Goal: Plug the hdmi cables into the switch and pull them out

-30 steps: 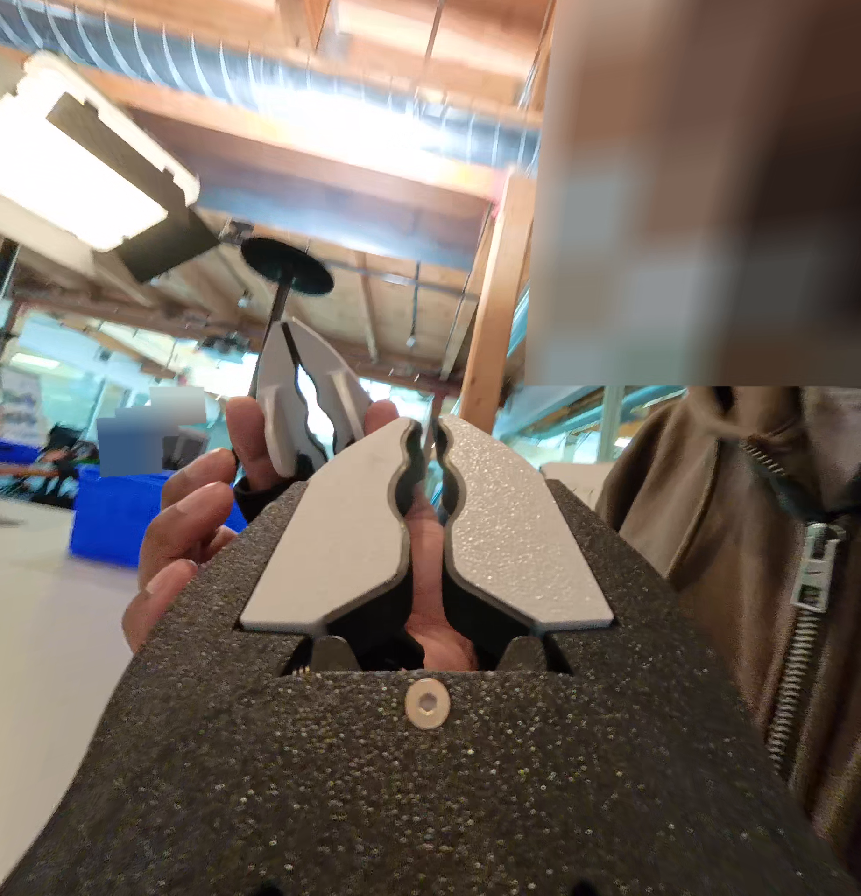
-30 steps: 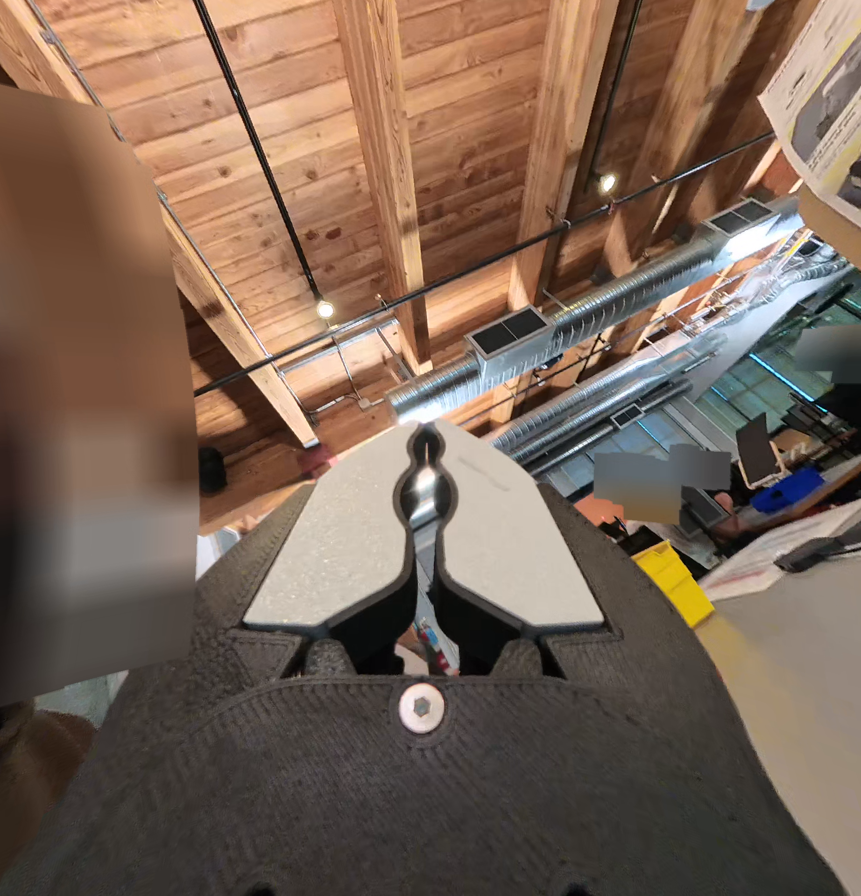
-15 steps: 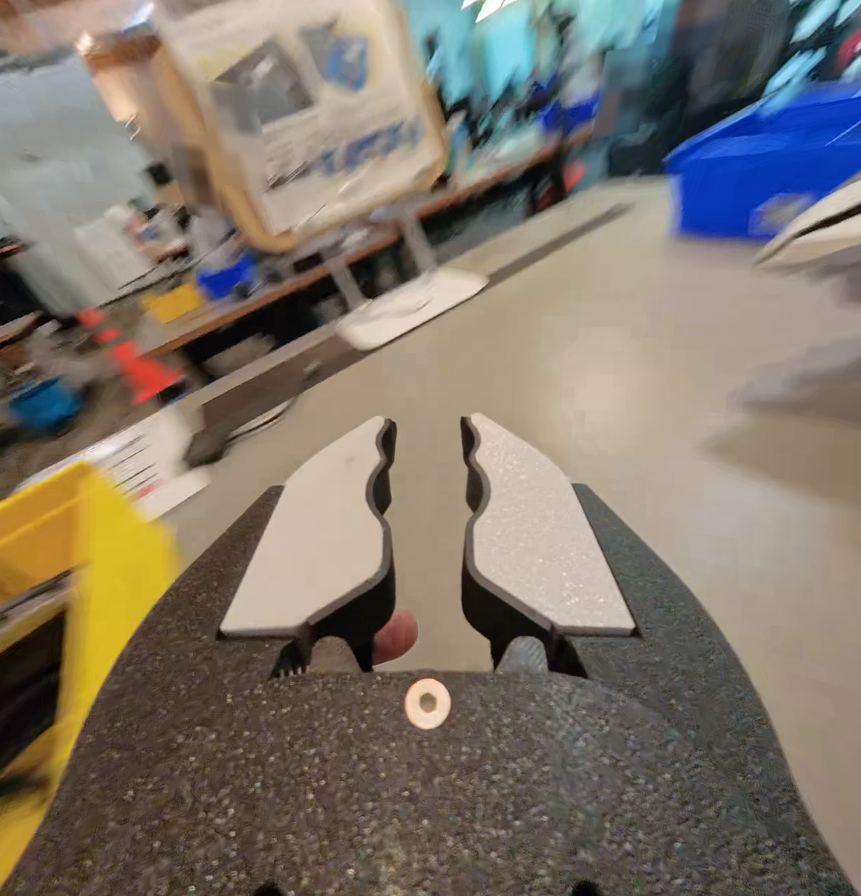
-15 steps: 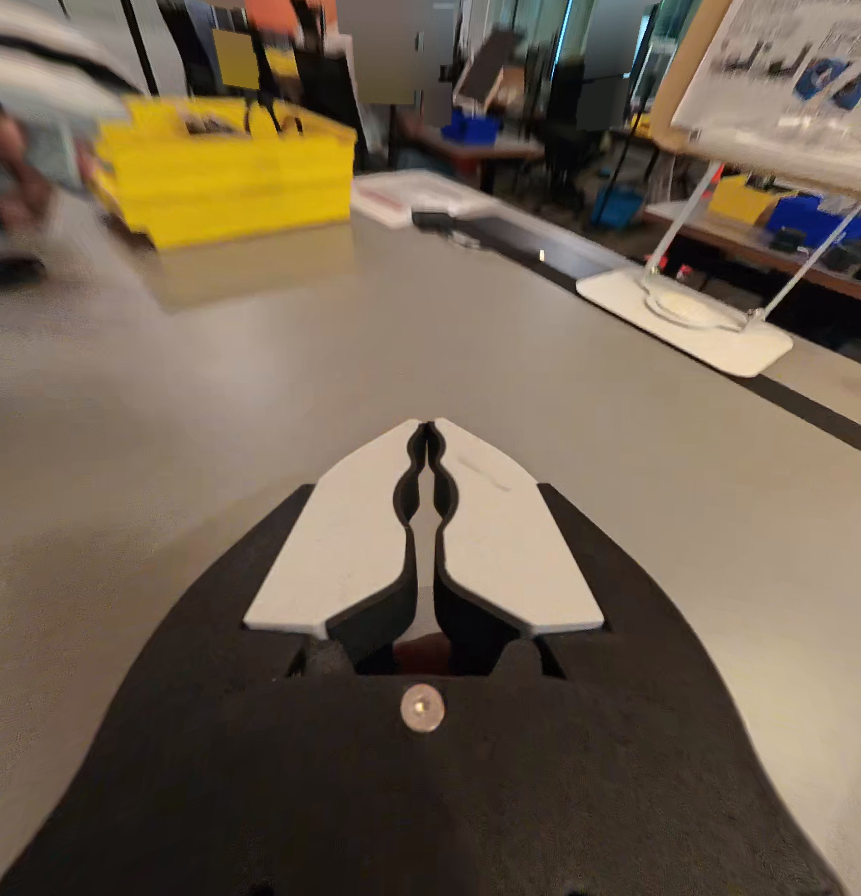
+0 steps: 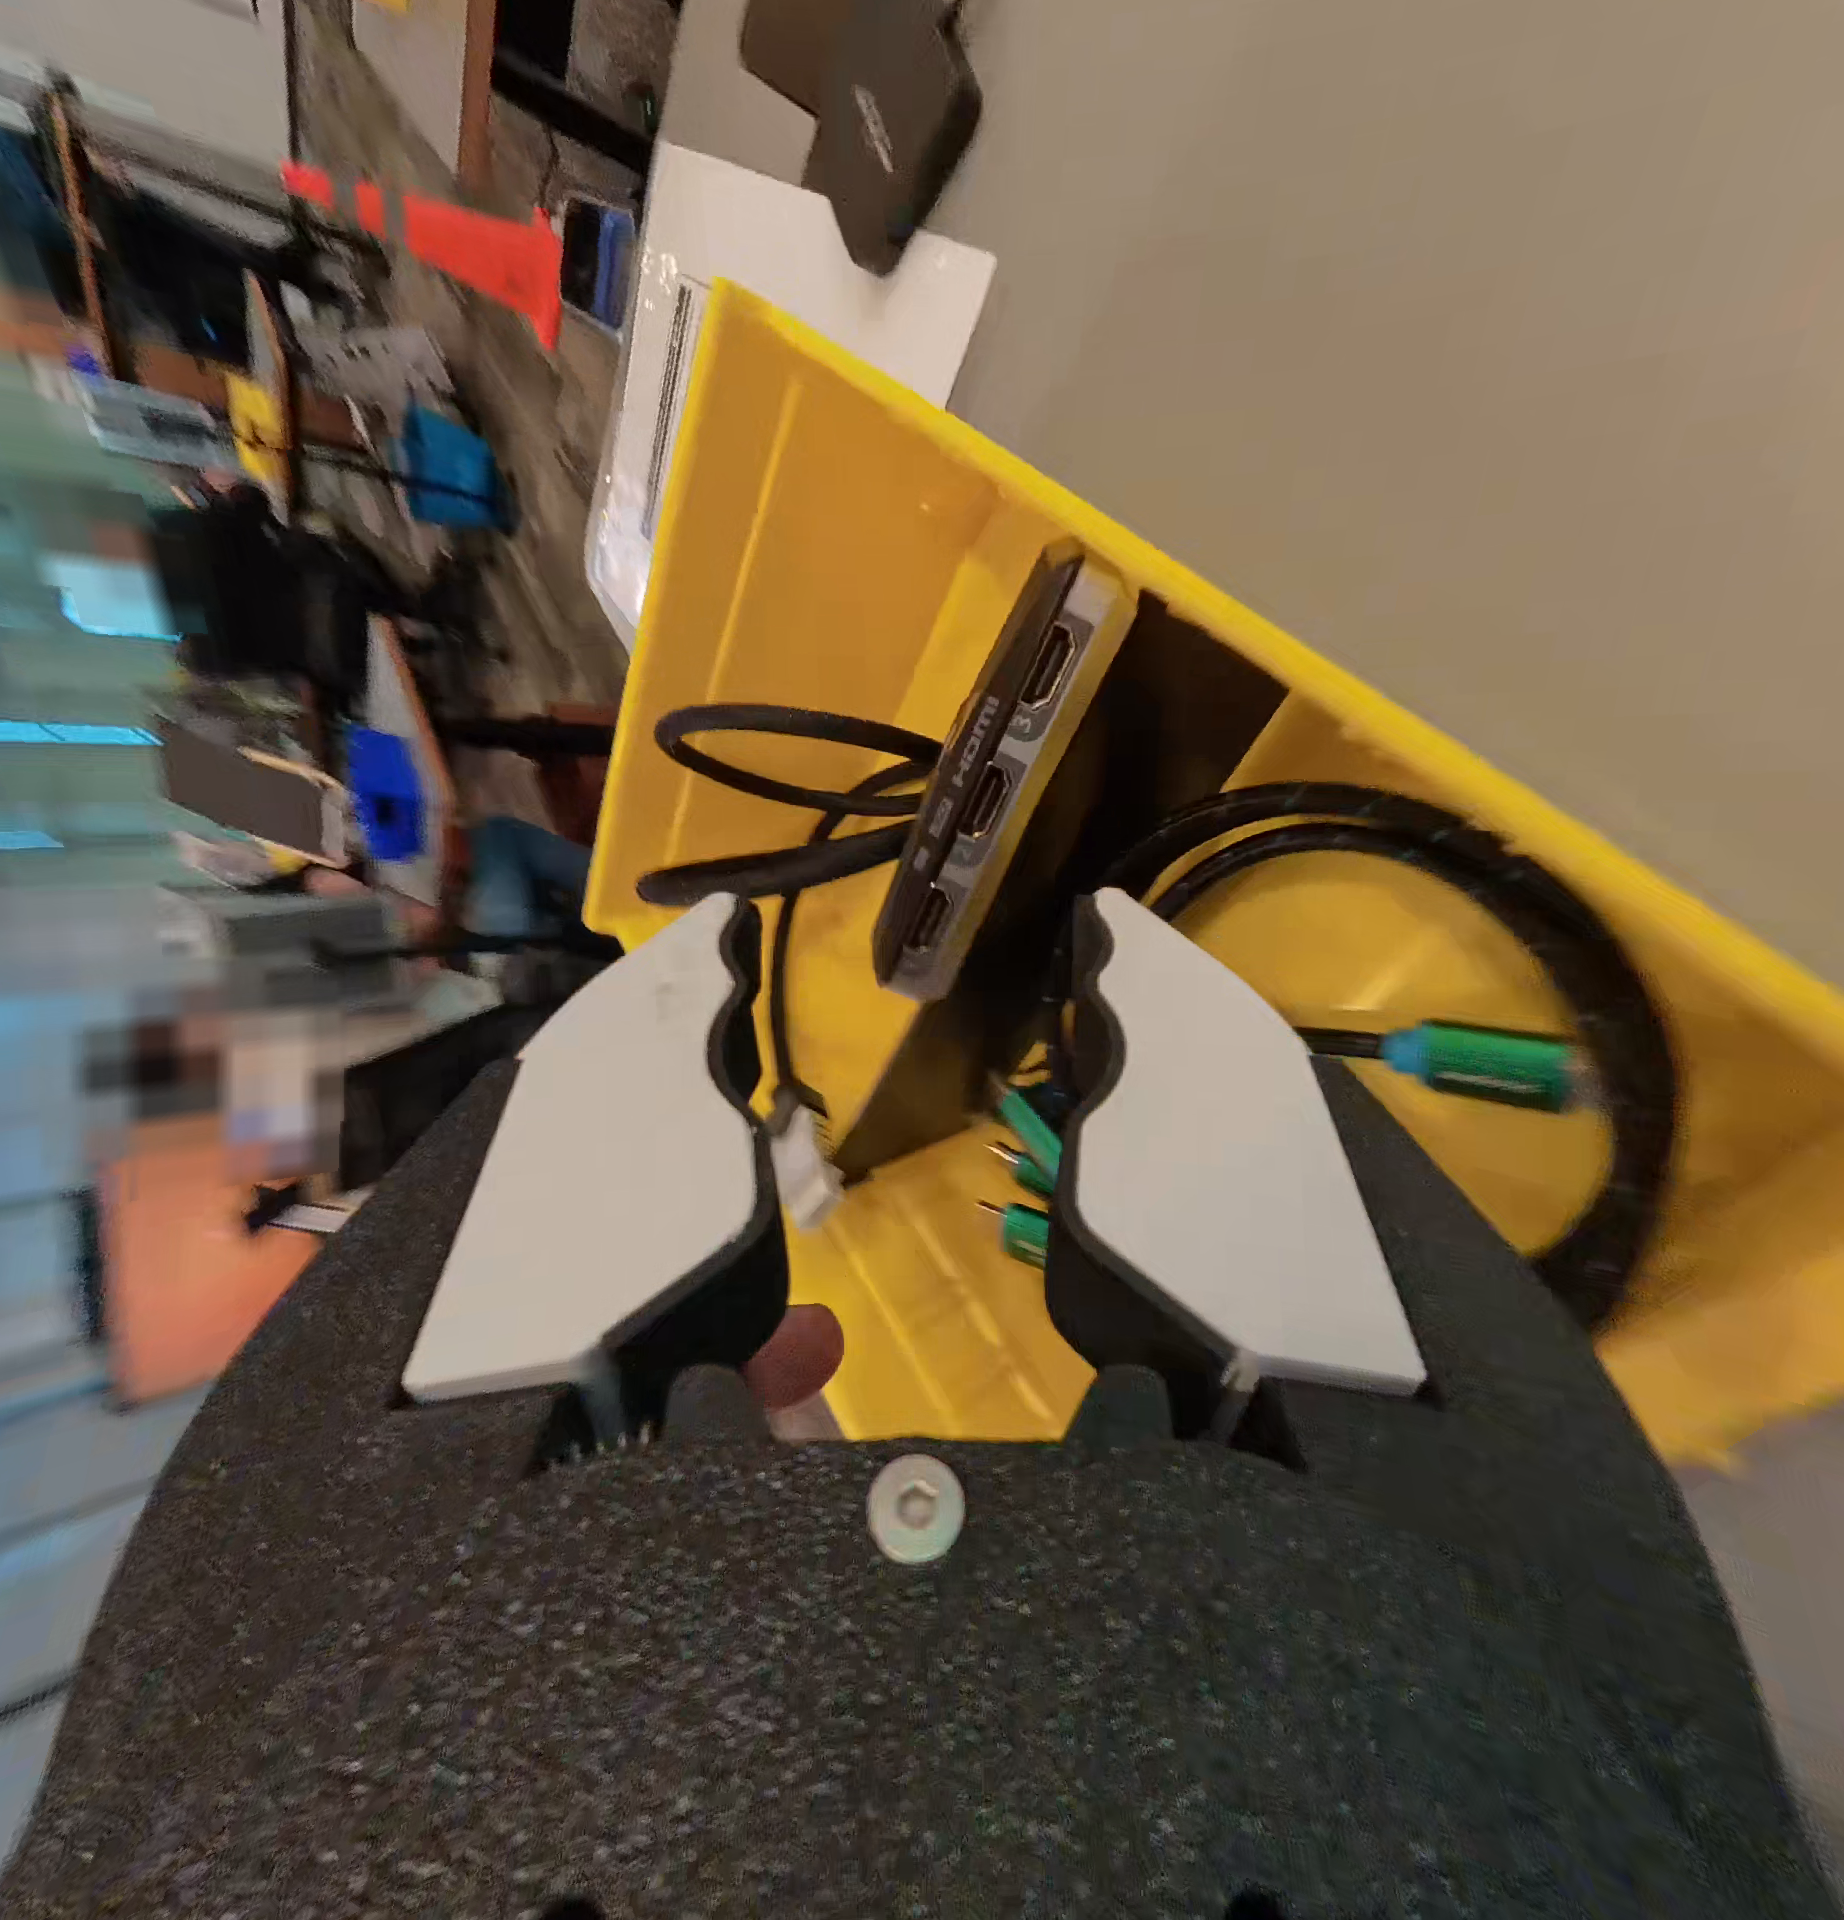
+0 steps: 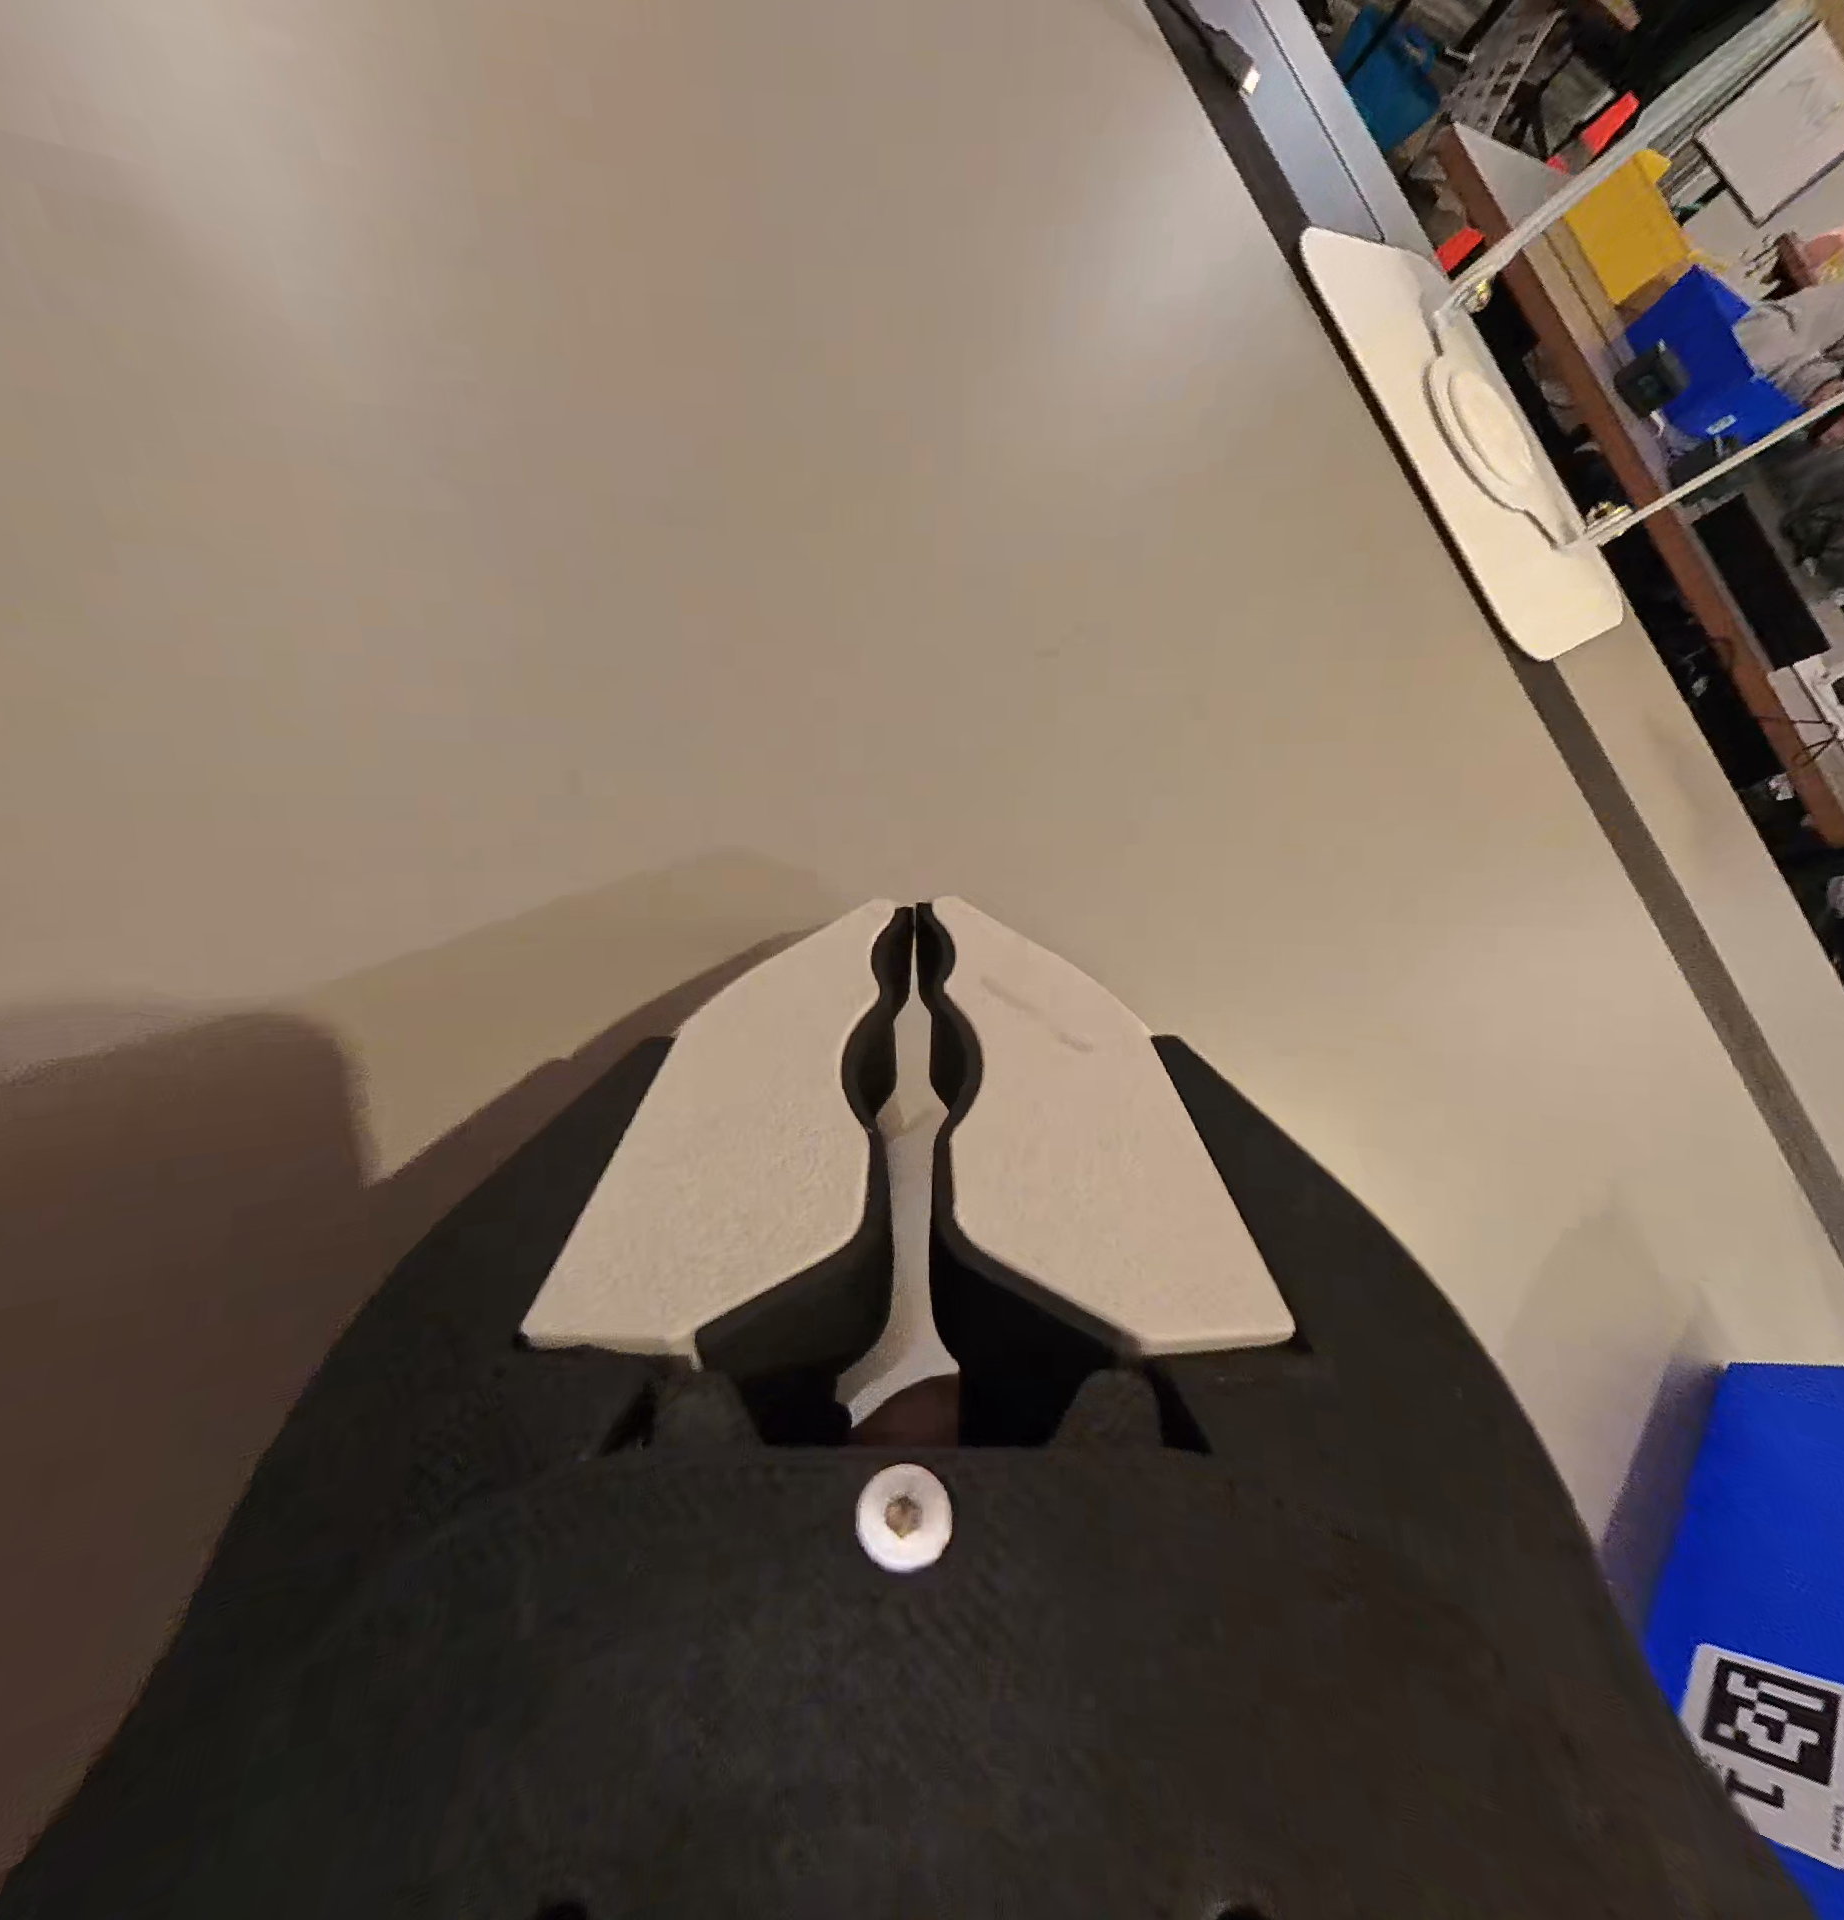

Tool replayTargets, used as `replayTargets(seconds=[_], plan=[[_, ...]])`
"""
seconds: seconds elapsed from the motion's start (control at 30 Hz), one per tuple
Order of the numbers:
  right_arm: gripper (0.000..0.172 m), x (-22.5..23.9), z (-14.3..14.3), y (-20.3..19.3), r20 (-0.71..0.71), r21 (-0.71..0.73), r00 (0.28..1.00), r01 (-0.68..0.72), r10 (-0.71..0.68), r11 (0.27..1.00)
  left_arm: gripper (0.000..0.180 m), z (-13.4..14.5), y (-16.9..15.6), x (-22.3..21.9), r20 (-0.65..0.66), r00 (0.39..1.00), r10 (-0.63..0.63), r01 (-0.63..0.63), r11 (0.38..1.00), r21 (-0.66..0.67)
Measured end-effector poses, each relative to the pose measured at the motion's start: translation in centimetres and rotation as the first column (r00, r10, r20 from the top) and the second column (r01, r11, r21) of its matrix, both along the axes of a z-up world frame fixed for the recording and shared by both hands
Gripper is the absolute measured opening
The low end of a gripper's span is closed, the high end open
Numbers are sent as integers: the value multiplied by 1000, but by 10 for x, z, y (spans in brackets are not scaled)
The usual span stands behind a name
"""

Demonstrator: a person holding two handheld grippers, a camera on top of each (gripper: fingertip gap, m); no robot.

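Left hand-held gripper (image 5: 913, 925) gapes wide, empty; a dark port hub (image 5: 1001, 769) slants lengthwise straight ahead inside a yellow bin (image 5: 793, 520); right hand-held gripper (image 6: 915, 914) pinched closed over bare counter (image 6: 585, 416).

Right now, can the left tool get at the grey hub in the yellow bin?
Probably yes. The left tool is open and aimed into the yellow bin, with the hub just ahead between its fingers. Only a thin black cable crosses nearby.

Left tongs (image 5: 913, 914) spread wide and bare; right tongs (image 6: 915, 914) pressed shut.
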State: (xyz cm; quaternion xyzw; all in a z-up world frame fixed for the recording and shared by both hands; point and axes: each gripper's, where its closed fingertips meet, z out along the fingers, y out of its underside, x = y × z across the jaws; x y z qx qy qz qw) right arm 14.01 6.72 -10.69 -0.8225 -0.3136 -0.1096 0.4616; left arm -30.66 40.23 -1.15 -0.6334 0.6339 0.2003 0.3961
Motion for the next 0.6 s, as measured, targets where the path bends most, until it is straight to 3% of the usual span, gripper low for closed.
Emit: replayTargets(seconds=[0.1,0.23,0.3,0.43,0.6], plan=[[0,2,0,-1,11,4,1000,3,-3,1000,58,-21,14,6,-125,990,-73,72,997,-10],[0,1,-4,-1,29,-14,1000,-4,4,1000,55,-45,13,10,-170,979,-114,84,981,-175],[0,0,-6,-1,51,-22,999,-9,10,1000,32,-37,20,10,-171,978,-119,93,984,-151],[0,0,-6,0,60,-18,998,-8,10,1000,26,-33,18,9,-166,975,-148,108,968,-228],[0,0,-7,0,54,-22,998,-10,12,1000,22,-14,18,11,-211,960,-184,146,973,-181]])
